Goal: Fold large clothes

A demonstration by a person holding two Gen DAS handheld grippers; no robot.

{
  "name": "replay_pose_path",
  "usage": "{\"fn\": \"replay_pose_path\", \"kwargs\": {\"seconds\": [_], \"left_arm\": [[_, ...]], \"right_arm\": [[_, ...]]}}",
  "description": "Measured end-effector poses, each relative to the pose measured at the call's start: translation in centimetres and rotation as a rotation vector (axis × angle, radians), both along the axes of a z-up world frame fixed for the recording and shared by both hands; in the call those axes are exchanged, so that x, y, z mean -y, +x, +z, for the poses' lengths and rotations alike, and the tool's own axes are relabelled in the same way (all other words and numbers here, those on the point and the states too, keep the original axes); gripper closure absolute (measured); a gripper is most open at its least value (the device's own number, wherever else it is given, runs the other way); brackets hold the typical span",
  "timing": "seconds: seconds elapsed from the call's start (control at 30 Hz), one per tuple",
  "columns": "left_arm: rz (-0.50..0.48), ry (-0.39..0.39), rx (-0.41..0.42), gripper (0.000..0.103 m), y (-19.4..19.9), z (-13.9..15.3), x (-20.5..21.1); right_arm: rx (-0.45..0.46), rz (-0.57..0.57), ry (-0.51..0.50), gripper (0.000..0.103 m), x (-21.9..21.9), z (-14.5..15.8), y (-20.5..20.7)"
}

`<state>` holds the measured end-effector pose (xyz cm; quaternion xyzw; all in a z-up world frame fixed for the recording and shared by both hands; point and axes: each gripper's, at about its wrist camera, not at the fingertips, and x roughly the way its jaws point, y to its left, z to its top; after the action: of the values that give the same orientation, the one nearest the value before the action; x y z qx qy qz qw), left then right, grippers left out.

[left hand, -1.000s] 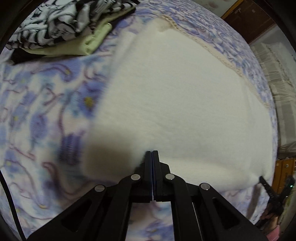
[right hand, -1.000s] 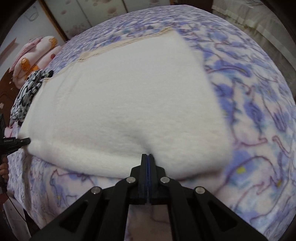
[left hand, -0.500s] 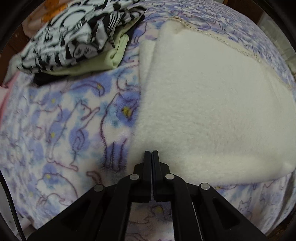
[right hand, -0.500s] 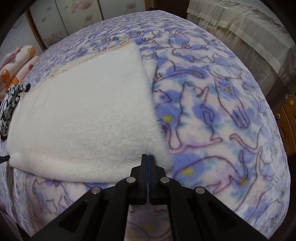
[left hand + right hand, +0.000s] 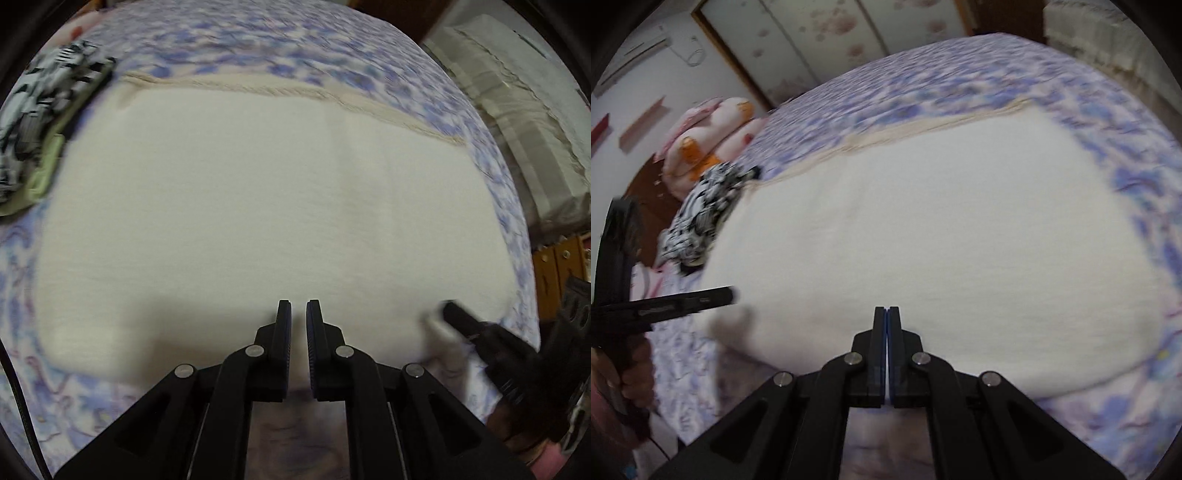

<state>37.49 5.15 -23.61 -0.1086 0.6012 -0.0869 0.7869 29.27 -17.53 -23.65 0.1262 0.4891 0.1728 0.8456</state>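
A large white fleece garment [image 5: 258,203] [image 5: 923,229] lies folded flat on the bed, with a cream knitted hem along its far edge. My left gripper [image 5: 298,306] hovers over the middle of its near edge. Its jaws are opening, a narrow gap shows, and nothing is between them. My right gripper [image 5: 887,310] is shut and empty over the same near edge. Each gripper appears in the other's view: the right gripper [image 5: 448,308] low on the right, the left gripper [image 5: 727,293] on the left, over the garment's edge. Both views are motion-blurred.
The bed cover [image 5: 258,48] [image 5: 960,70] is purple with a cat print. A stack of folded clothes [image 5: 40,110] [image 5: 705,206], black-and-white on top, sits by the garment's left end. A pink plush toy [image 5: 709,140] lies beyond it. Wooden furniture [image 5: 554,273] stands right of the bed.
Both grippers swung from the garment's outer corners toward the middle of its near edge. The left jaws, shut before, now show a small gap. The right stays shut.
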Motion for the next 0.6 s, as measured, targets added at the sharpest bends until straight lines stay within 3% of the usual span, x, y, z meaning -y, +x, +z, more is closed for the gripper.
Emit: {"fn": "replay_pose_path", "kwargs": {"seconds": [0.13,0.27,0.37,0.6], "left_arm": [[-0.011,-0.029,-0.018,0.097,1.4,-1.6,2.0],[0.025,-0.054,0.001,0.101,2.2,-2.6,2.2],[0.049,-0.084,0.027,0.101,5.0,-3.0,2.0],[0.095,-0.098,0.050,0.102,11.8,-4.0,1.3]], "right_arm": [[0.004,0.094,0.042,0.103,-4.4,-1.2,1.0],[-0.002,0.067,0.105,0.103,-5.5,-2.4,3.5],[-0.010,0.039,0.145,0.103,-5.4,-3.0,6.0],[0.021,0.051,0.107,0.103,-6.7,-3.2,11.6]]}}
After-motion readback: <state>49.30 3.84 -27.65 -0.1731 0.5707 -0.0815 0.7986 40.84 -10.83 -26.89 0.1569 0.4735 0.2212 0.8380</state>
